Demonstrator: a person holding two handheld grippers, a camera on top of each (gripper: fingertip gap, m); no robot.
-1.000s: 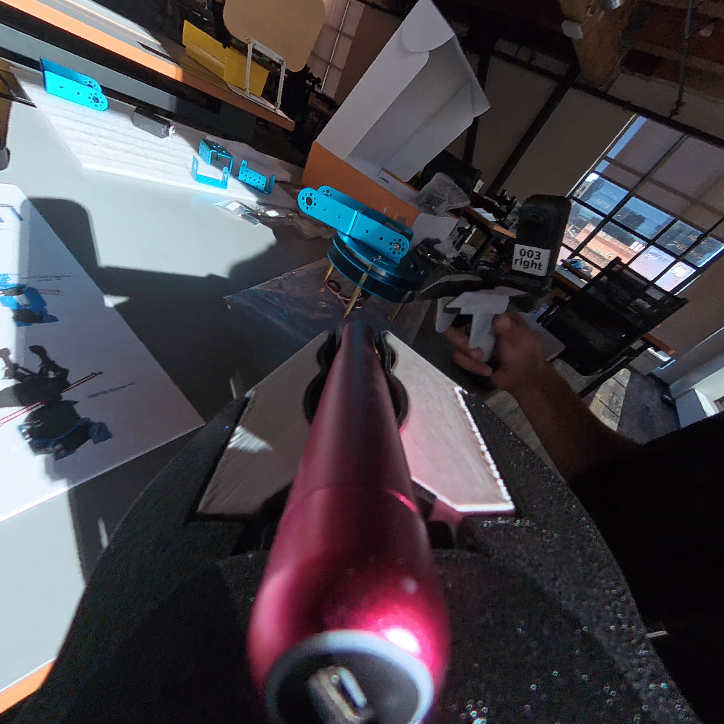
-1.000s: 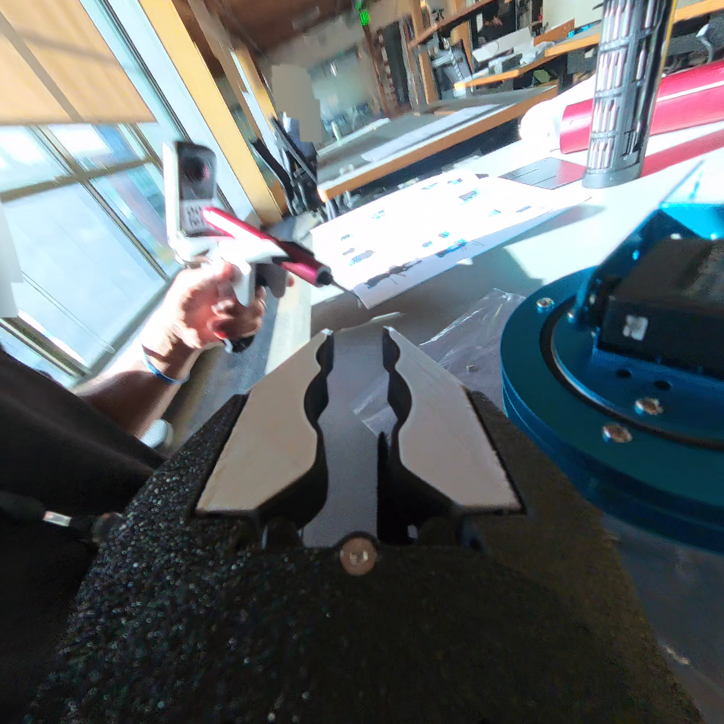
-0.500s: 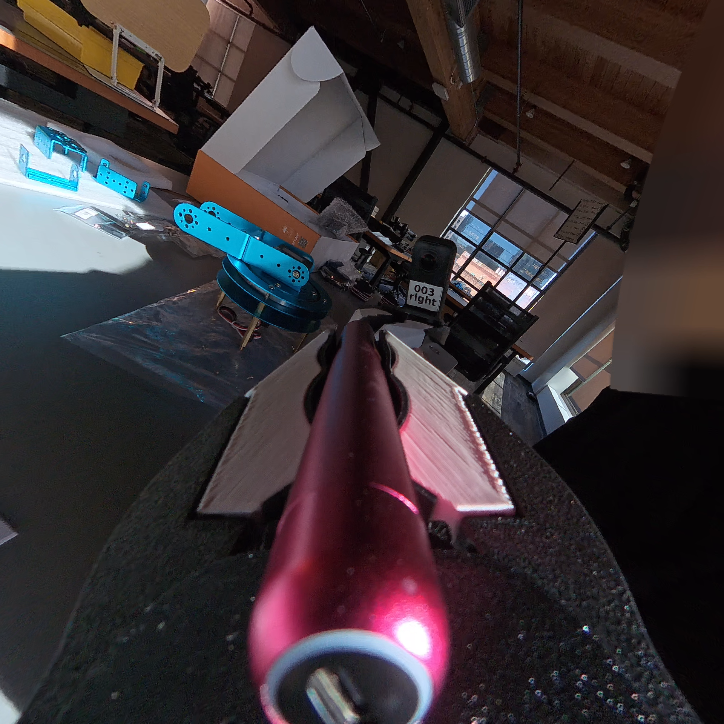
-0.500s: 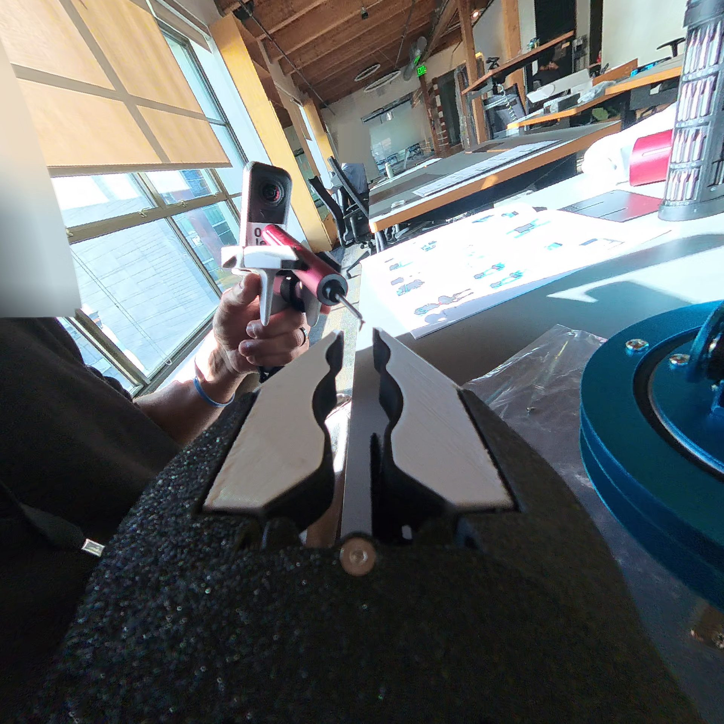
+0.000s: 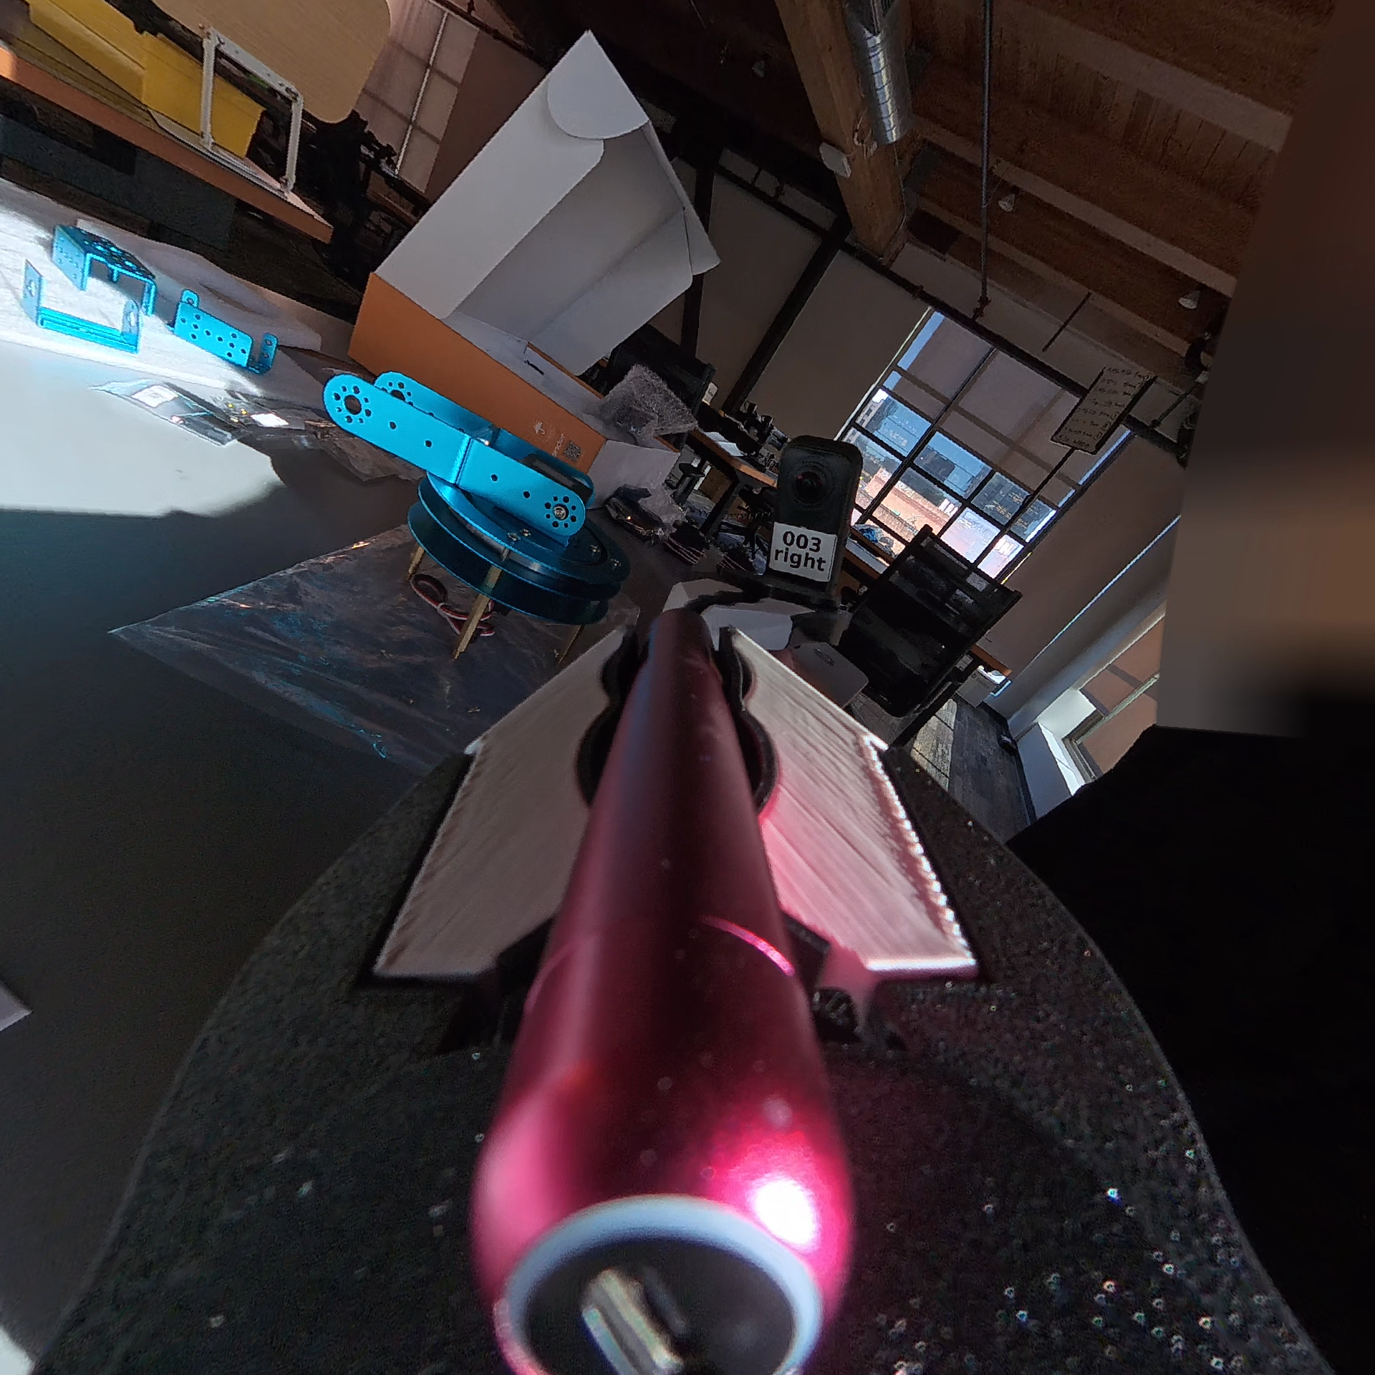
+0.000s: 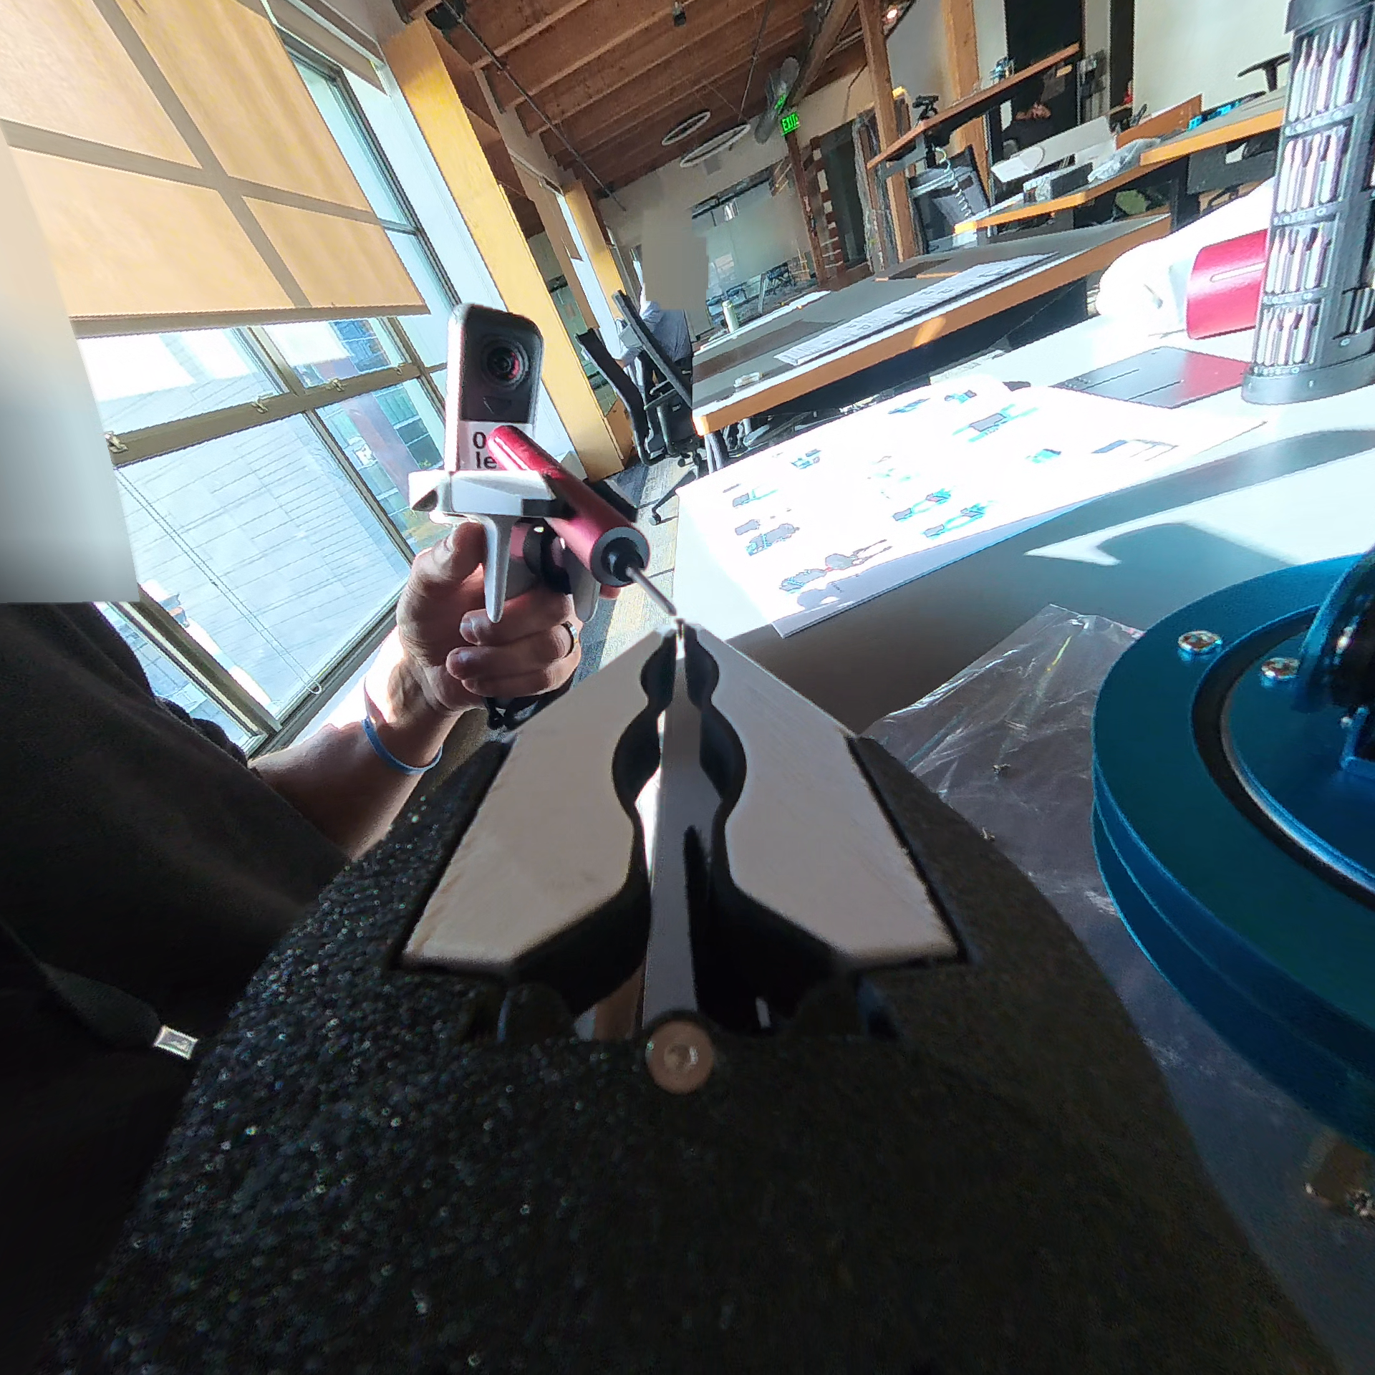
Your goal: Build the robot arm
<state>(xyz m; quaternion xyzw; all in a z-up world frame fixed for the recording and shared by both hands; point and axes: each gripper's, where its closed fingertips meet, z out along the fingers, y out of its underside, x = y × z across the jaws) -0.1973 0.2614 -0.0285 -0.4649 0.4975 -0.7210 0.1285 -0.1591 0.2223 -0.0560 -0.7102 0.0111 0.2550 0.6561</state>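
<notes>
My left gripper (image 5: pixel 681 632) is shut on a red screwdriver (image 5: pixel 670 893) that runs back along its fingers toward the camera. In the right wrist view a hand (image 6: pixel 476 640) holds that gripper up, and the screwdriver (image 6: pixel 565 506) points its thin bit down at my right gripper (image 6: pixel 678 632). My right gripper's fingertips are pressed together, with the bit's tip just above them. I cannot tell whether anything tiny is pinched there. A blue round turntable assembly (image 5: pixel 513 536) stands on a clear plastic bag (image 5: pixel 320 655). It is close on the right in the right wrist view (image 6: pixel 1228 781).
An open orange and white box (image 5: pixel 521 245) and loose blue brackets (image 5: pixel 89 297) lie beyond the turntable. A printed sheet (image 6: pixel 930 476), a black bit rack (image 6: pixel 1317 223) and a red case (image 6: pixel 1220 283) sit on the white table. Windows and office chairs stand behind. The gap from one gripper's tips to the other's is roughly 7 centimeters.
My right gripper's jaws went from open to fully shut. The left gripper, still holding the screwdriver, swung round and brought its bit down close to my right fingertips.
</notes>
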